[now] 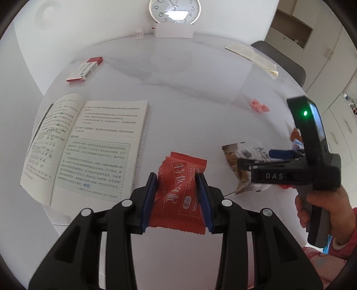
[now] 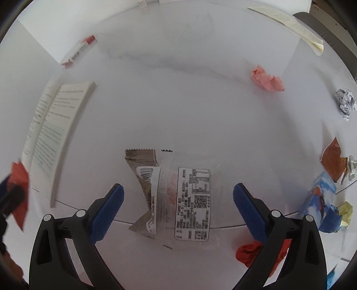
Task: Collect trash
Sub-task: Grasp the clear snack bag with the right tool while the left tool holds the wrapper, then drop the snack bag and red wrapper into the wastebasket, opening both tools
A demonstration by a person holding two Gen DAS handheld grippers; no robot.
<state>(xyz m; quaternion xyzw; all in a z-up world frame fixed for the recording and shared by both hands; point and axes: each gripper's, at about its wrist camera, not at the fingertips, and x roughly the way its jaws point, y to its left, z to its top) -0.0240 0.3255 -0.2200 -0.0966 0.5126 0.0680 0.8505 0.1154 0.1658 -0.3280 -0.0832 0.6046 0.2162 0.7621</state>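
Left wrist: red wrapper (image 1: 178, 196) half-hidden, tool (image 1: 176, 178) clamped

White round table (image 1: 200, 73), wall clock (image 1: 174, 11), grey chair (image 1: 283, 60), cabinets (image 1: 312, 33)

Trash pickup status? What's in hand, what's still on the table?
Done: nothing visibly binned; no bin in view. In hand: left gripper shut on the red wrapper; right gripper open over the clear wrapper and brown wrapper. Left: pink paper wad, white paper ball, more wrappers at the table edge.
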